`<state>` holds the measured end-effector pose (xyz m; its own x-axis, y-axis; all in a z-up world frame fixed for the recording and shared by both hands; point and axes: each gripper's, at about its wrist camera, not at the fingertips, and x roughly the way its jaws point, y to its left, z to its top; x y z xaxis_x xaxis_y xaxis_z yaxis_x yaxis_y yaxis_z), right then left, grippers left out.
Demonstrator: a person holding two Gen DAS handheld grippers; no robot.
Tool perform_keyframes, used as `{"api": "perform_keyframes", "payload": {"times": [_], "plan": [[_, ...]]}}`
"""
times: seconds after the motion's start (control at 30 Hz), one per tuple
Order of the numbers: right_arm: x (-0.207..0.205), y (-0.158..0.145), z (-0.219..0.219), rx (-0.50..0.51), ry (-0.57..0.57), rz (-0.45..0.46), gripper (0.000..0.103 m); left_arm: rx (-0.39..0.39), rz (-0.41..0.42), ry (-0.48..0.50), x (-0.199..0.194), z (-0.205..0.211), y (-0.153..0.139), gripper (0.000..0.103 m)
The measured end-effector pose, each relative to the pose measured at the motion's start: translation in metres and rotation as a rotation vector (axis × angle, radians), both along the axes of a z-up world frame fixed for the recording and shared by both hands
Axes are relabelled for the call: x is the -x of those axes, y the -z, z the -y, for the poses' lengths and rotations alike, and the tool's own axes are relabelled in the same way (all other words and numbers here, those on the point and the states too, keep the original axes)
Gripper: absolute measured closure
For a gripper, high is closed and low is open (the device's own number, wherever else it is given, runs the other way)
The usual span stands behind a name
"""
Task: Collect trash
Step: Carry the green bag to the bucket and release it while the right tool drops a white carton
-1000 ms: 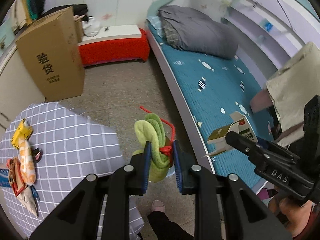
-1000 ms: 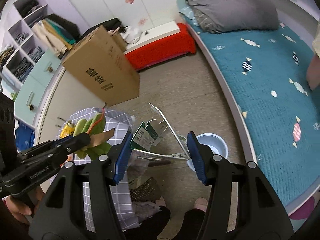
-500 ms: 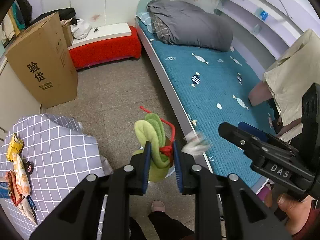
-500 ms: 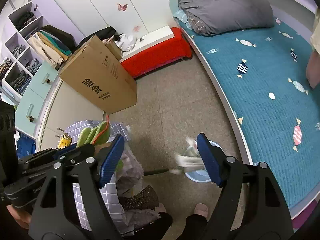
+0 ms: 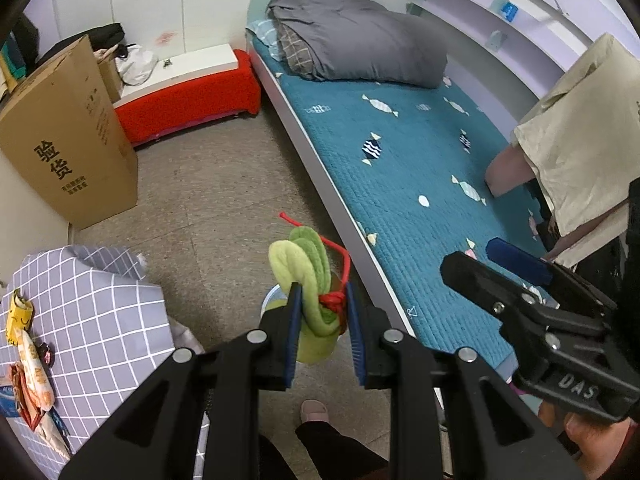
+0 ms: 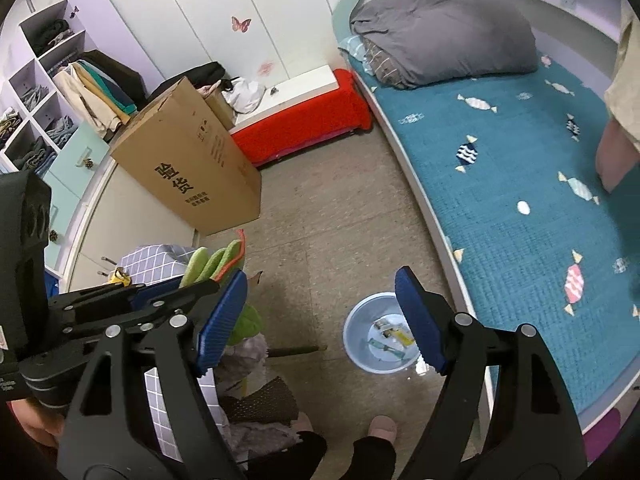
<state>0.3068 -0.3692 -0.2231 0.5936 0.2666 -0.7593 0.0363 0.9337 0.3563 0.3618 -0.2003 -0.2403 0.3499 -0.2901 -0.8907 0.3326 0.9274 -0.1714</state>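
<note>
My left gripper [image 5: 321,312] is shut on a green peel bundle tied with red string [image 5: 308,276], held in the air above a pale blue basin [image 5: 269,300] on the floor. In the right wrist view the basin [image 6: 362,360] lies below, with flat wrappers [image 6: 390,338] in it. My right gripper [image 6: 320,320] is open and empty above the basin; it shows at the right of the left wrist view [image 5: 500,276]. The green bundle also shows at the left of the right wrist view [image 6: 212,264]. More wrappers [image 5: 28,364] lie on the grey checked tablecloth [image 5: 104,332].
A bed with a teal cover [image 5: 408,184] runs along the right. A tall cardboard box [image 5: 68,136] and a red bench [image 5: 188,100] stand at the back. A person's slippered foot [image 6: 382,430] is near the basin. Clothes hang at the far right [image 5: 580,132].
My right gripper opened and let go of the flat packaging, which fell into the basin. My left gripper stayed shut on the green bundle and shifted slightly.
</note>
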Motion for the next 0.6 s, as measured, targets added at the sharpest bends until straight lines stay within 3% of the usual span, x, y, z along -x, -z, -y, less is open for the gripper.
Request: {"api": "perform_keyframes", "payload": {"times": [0.37,0.43,0.5,0.6], "plan": [[0.019,-0.014,0.026,0.036,0.081,0.063,0.027,0.034,0.016,0.056,-0.006,0.029,-0.004,0.077],[0.02,-0.017,0.031,0.04,0.095,0.07,0.027,0.04,0.03,0.051,-0.007,0.032,-0.007,0.067],[0.022,-0.019,0.036,0.038,0.113,0.073,0.027,0.059,0.035,0.041,-0.007,0.033,-0.009,0.035],[0.026,-0.019,0.038,0.034,0.127,0.071,0.027,0.06,0.047,0.021,-0.004,0.032,-0.012,0.033]]}}
